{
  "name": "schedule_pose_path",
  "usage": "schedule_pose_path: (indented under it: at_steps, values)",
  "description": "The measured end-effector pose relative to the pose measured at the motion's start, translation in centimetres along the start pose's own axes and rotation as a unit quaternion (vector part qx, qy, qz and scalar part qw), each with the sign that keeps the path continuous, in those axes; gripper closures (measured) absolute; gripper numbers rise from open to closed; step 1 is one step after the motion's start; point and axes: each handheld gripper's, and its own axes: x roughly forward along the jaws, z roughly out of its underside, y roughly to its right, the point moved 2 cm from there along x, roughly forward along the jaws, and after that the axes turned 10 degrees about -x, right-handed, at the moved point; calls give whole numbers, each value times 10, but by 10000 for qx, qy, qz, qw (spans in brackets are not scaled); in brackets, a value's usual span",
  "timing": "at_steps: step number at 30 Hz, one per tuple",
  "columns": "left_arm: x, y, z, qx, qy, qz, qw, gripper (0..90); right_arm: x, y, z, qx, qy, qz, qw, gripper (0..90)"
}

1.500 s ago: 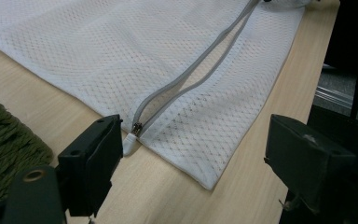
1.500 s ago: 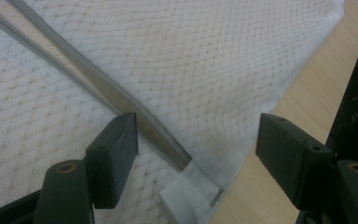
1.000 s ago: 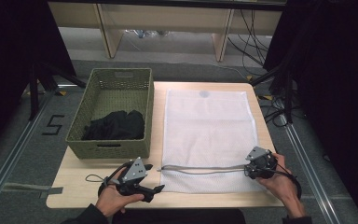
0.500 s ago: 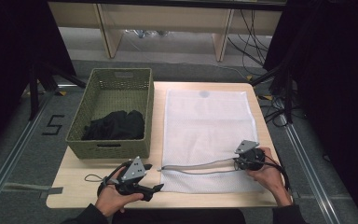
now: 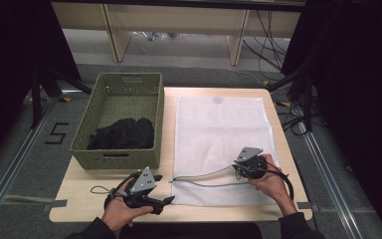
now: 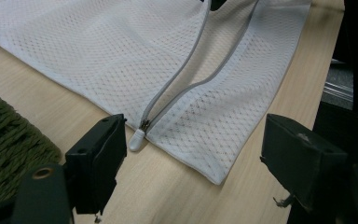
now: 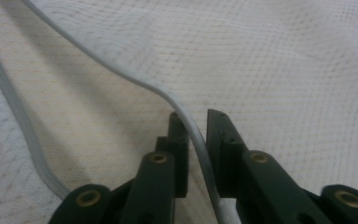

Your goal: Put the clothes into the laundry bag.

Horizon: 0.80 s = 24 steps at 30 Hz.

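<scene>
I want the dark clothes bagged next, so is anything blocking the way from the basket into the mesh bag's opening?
Nothing visible blocks it. The dark clothes lie in the green woven basket beside the white mesh laundry bag. The right gripper pinches the upper zipper edge, holding the mouth open.

A light wooden table (image 5: 74,206) carries a green woven basket (image 5: 117,127) on its left side and a white mesh laundry bag (image 5: 219,134) lying flat just beside it.
</scene>
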Motion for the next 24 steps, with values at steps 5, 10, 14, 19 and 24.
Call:
schedule_pose_path:
  at_steps: [5, 10, 14, 19, 24]
  values:
    - [-2, -2, -2, 24, 8, -65, 10000, 227, -1, 0, -2, -190, 23, 4, 9998, 865]
    - [-12, -6, -11, 142, 119, -310, 9994, 238, -10, 3, -6, 49, 275, 91, 9996, 894]
    - [-24, -9, -18, -101, 247, -456, 9986, 238, -16, 5, -9, 101, 359, 92, 9993, 895]
    - [-43, -17, -35, -80, 319, -746, 9967, 239, -24, 9, -19, 42, 441, 93, 9990, 896]
    - [-62, -37, -61, 26, 402, -1216, 9918, 238, -29, 19, -26, 83, 563, 241, 9981, 897]
